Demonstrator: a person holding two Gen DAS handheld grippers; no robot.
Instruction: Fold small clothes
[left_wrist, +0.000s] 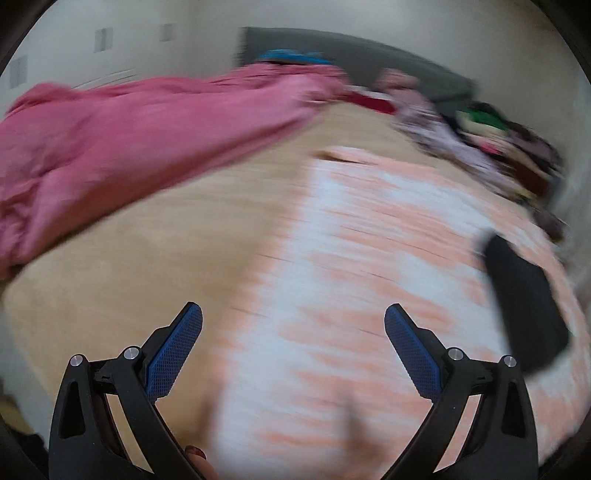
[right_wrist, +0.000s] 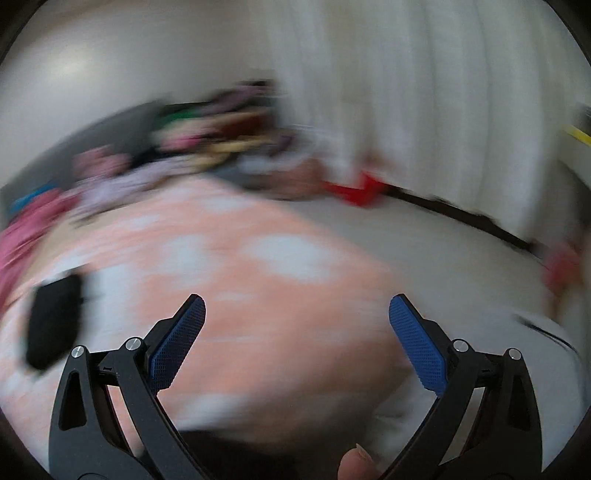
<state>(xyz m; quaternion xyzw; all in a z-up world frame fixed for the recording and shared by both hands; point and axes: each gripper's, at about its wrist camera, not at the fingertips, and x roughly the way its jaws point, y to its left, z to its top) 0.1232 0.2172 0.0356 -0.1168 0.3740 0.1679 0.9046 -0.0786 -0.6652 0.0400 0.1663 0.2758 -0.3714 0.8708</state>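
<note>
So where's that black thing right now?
The black item lies on the peach-and-white garment, far right in the left wrist view, far left in the right wrist view.

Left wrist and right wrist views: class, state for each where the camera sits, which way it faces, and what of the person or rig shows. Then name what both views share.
Left wrist: on the left gripper, looking forward over the peach-and-white garment toward a pink garment; open fingers show.
Right wrist: on the right gripper, looking over the same garment toward a white curtain; open fingers and a fingertip show.
Shared: the peach-and-white garment, the clothes pile, and a black object.
</note>
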